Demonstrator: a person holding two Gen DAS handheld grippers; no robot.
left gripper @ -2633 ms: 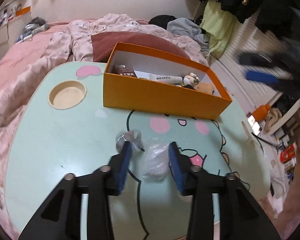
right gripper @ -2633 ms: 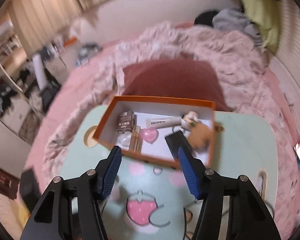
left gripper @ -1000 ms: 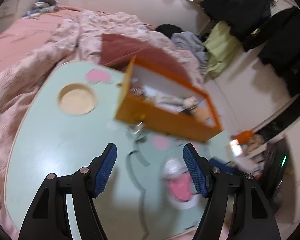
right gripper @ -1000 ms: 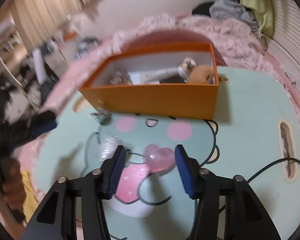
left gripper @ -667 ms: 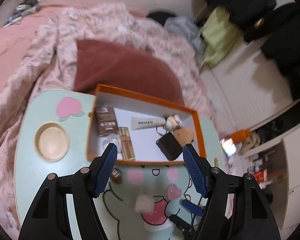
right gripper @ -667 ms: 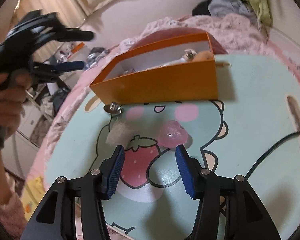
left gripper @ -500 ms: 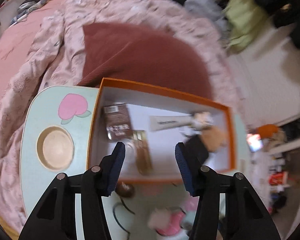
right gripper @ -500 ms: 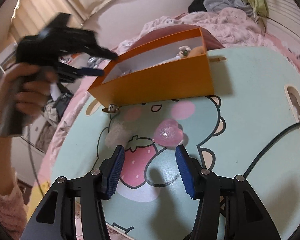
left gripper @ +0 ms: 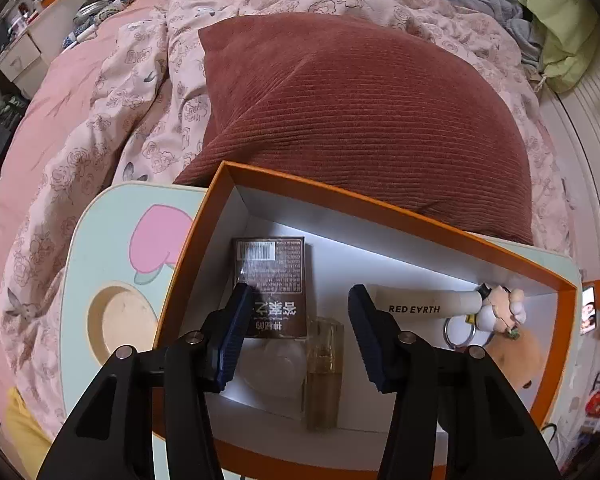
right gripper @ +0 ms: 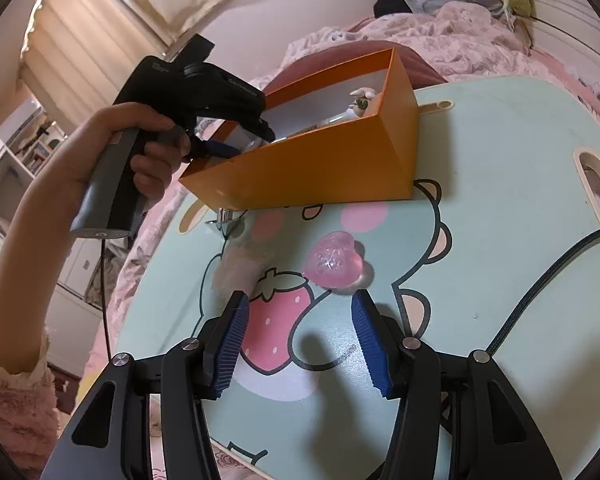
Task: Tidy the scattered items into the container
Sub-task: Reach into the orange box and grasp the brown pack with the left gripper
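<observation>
The left tongs (left gripper: 296, 332), jaws just narrowed and empty, hang over the orange box (left gripper: 380, 210), while the open right tongs (right gripper: 298, 334) frame the pink heart (right gripper: 334, 260) just ahead for pickup.

Bed (left gripper: 80, 92) w/ pillow (left gripper: 360, 120); curtained window (right gripper: 84, 40).

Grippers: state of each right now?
Left gripper: open, empty, jaws just been closing, over the orange box.
Right gripper: open, empty, near the pink heart.
</observation>
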